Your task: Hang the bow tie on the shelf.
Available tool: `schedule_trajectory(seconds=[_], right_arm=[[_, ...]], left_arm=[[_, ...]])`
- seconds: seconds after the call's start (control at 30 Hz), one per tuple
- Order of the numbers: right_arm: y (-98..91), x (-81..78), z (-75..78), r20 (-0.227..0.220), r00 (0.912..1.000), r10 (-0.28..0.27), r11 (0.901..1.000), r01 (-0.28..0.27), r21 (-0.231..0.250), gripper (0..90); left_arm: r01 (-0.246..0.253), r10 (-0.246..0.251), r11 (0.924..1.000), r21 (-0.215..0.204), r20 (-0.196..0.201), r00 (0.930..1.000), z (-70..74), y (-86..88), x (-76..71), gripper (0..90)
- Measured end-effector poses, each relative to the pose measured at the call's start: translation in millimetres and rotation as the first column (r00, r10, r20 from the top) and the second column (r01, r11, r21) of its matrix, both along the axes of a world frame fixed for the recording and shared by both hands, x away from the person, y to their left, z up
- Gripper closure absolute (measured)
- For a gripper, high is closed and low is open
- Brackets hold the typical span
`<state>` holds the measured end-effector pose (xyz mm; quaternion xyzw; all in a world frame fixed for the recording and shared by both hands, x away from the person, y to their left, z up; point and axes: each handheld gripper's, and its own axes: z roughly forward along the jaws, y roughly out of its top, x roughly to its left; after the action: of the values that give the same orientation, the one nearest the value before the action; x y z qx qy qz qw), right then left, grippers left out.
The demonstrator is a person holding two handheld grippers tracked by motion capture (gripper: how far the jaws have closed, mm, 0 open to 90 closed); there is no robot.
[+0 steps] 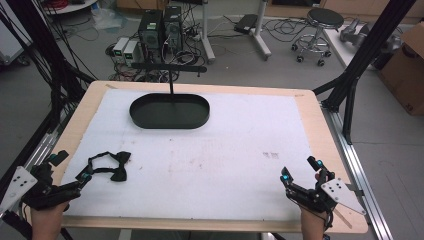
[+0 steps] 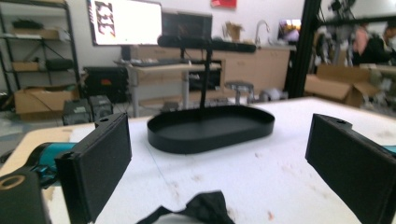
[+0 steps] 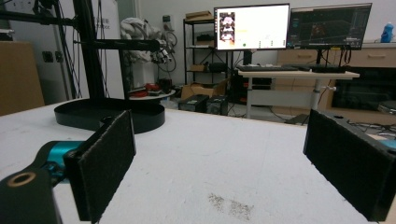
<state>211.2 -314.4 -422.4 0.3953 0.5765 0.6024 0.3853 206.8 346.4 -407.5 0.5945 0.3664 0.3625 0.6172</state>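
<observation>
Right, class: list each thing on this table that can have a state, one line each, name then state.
bow tie: lying loose on the white mat, strap looped, not gripped.
black tray: empty, flat on the mat, its T-shaped stand upright.
left gripper: open, jaws at the bow tie's strap.
right gripper: open, holding nothing.

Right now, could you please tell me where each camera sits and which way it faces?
High view: above the person's side, looking forward and down on the table; both forearms, the left tongs by the bow tie and the right tongs show.
Left gripper view: rides the left tongs, low, facing the black tray; jaws open.
Right gripper view: rides the right tongs, facing the tray; jaws open.
All three share the tray.
</observation>
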Motion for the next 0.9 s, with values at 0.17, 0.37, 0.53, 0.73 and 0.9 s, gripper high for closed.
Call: schedule_trajectory(seconds=[0.17,0.37,0.53,0.73,0.9], right_arm=[[0.8,0.3,-0.4,-0.002,0.9999,0.01,0.9999,-0.01,-0.002,8.2],[2.1,0.1,-0.9,-0.007,0.9993,0.036,0.9993,-0.036,-0.009,8.2],[3.0,0.6,-1.2,-0.006,0.9989,0.047,0.9988,-0.047,-0.013,8.2],[2.8,0.3,-1.6,-0.006,0.9981,0.062,0.9981,-0.062,-0.003,8.2],[2.6,0.4,-1.5,-0.004,0.9974,0.072,0.9974,-0.072,-0.007,8.2]], left_arm=[[0.101,-0.095,0.9931,0.06,-0.089,0.9915,-3.7,-0.8,8.6,17.6],[0.183,-0.153,0.9751,0.126,-0.214,0.9648,-11.0,1.8,20.4,23.2],[0.197,-0.134,0.959,0.204,-0.289,0.9481,-19.1,-0.2,29.2,28.8],[0.227,-0.116,0.9346,0.274,-0.369,0.9221,-26.9,-6.6,39.4,31.0],[0.227,-0.087,0.9275,0.297,-0.418,0.9041,-30.3,-6.4,46.6,36.0]])
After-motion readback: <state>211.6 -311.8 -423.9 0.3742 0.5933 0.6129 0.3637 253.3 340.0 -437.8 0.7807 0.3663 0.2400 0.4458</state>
